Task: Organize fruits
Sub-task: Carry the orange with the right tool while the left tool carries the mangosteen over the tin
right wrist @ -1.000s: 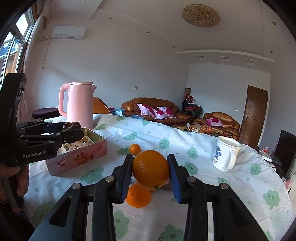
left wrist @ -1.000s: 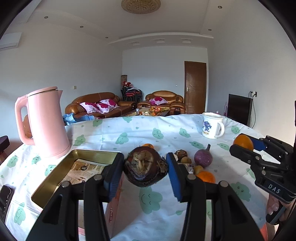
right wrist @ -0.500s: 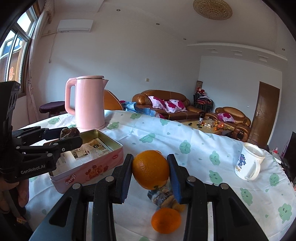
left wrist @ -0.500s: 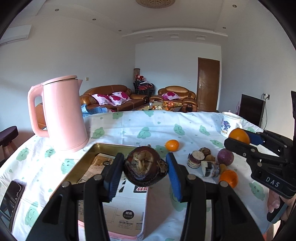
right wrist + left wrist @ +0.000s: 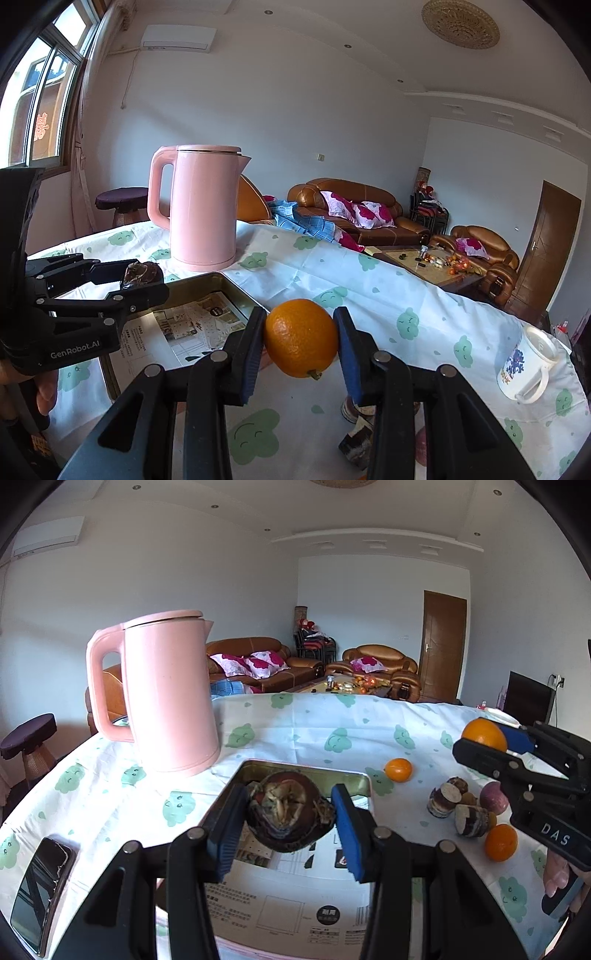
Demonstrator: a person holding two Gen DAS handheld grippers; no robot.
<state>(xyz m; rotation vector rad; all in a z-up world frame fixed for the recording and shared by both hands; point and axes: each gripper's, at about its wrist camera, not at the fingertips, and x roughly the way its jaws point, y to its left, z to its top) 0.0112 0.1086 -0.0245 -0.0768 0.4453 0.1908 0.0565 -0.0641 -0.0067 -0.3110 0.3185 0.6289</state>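
Left gripper (image 5: pixel 288 818) clamps a dark brown dried fruit (image 5: pixel 290 818) over the open gold-lined tin (image 5: pixel 364 779); right gripper (image 5: pixel 301 343) clamps a round orange (image 5: pixel 301 338). White tablecloth with green clouds (image 5: pixel 314 734), tall pink kettle (image 5: pixel 168 690), brown leather sofas (image 5: pixel 354 210) beyond.

Tin (image 5: pixel 364 782) – shiny metal; kettle (image 5: pixel 168 698) – matt plastic.

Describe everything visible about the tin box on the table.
The tin box is a shallow rectangular metal tray, gold inside with pink outer walls, lid off. Printed paper sheets line its bottom. It sits flat on the tablecloth, just in front of the pink kettle. The left gripper holds a dark fruit above it.
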